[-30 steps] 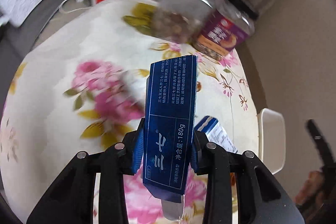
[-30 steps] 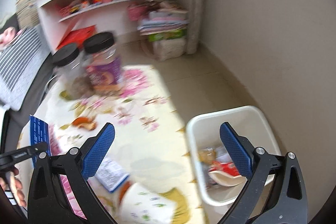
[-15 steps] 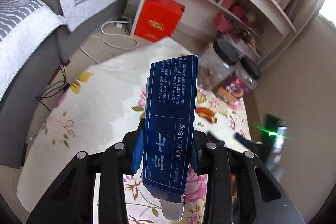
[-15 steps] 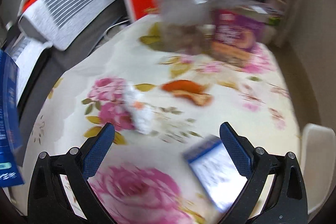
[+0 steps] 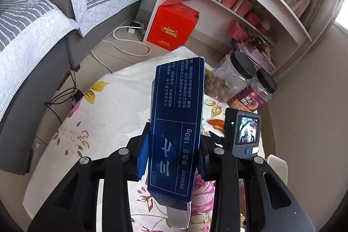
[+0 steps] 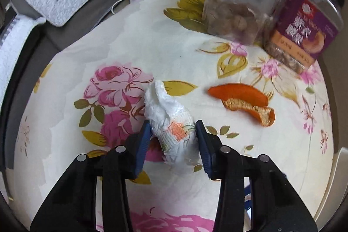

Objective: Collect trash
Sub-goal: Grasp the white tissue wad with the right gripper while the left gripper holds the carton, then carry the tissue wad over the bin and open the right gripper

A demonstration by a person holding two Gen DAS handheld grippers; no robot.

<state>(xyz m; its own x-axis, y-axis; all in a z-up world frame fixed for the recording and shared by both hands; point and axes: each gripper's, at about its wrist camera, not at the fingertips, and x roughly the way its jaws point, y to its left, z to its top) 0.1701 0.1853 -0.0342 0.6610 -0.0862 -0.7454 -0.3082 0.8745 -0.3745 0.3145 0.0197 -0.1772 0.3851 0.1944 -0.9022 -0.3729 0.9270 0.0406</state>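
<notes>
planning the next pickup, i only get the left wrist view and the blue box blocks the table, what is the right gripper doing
Observer: The right gripper has just been closing around a crumpled white tissue on the floral tablecloth.
Operator: any other trash near it
Observer: An orange peel lies to the tissue's right, apart from it.
Operator: is the tissue lifted
Observer: Can't tell; its pads sit against the tissue's sides.

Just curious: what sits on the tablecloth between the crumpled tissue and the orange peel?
Nothing: the right wrist view shows only bare flowered tablecloth between the crumpled tissue and the orange peel.
</notes>
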